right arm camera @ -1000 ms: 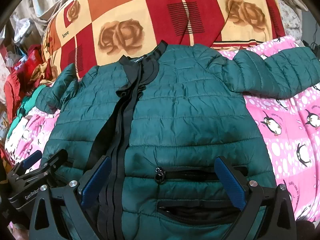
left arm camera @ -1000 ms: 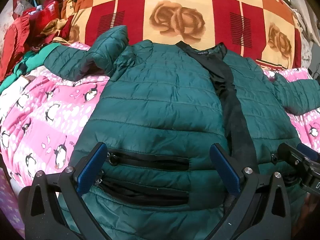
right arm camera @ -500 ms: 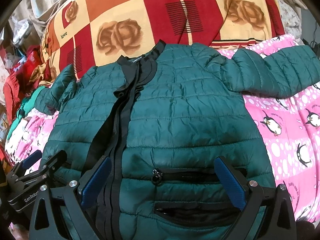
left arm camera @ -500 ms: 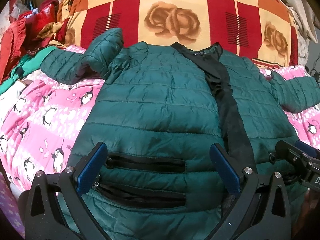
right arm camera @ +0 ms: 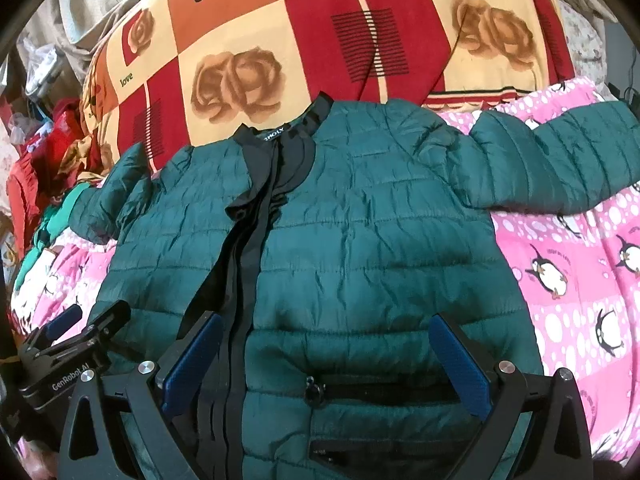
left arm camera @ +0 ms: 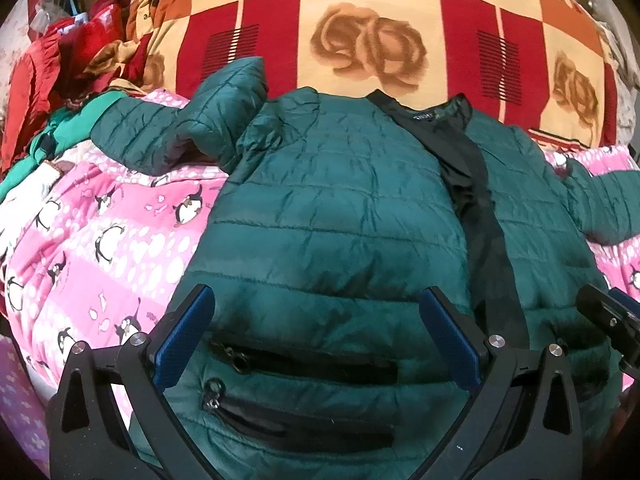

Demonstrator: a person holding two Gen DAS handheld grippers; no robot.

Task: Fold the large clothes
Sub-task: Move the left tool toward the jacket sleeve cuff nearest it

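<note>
Both grippers are spread wide and holding nothing. The left gripper [left arm camera: 316, 332] hangs over the jacket's lower left panel, right above two black zip pockets [left arm camera: 304, 364] stacked one over the other. The right gripper [right arm camera: 326, 360] sits over the other front panel, its blue pads either side of another zip pocket [right arm camera: 384, 390] with a small round pull.

The jacket [right arm camera: 360, 240] itself is a dark green quilted puffer (stitched in horizontal bands, a bit crinkly and shiny), lying face up on the bed. Black placket and zipper run down the middle, slightly open near the black collar [right arm camera: 280, 136], where a small label shows. One sleeve [right arm camera: 560, 164] stretches straight out sideways; the other sleeve [left arm camera: 180, 128] is bent back on itself in a lump.

Underneath it is a pink penguin-print blanket [right arm camera: 580, 280], and past the collar a red, orange and cream checked blanket [left arm camera: 360, 20] with roses and the word "love". A heap of red and green clothes [left arm camera: 60, 80] sits off to the left edge.
</note>
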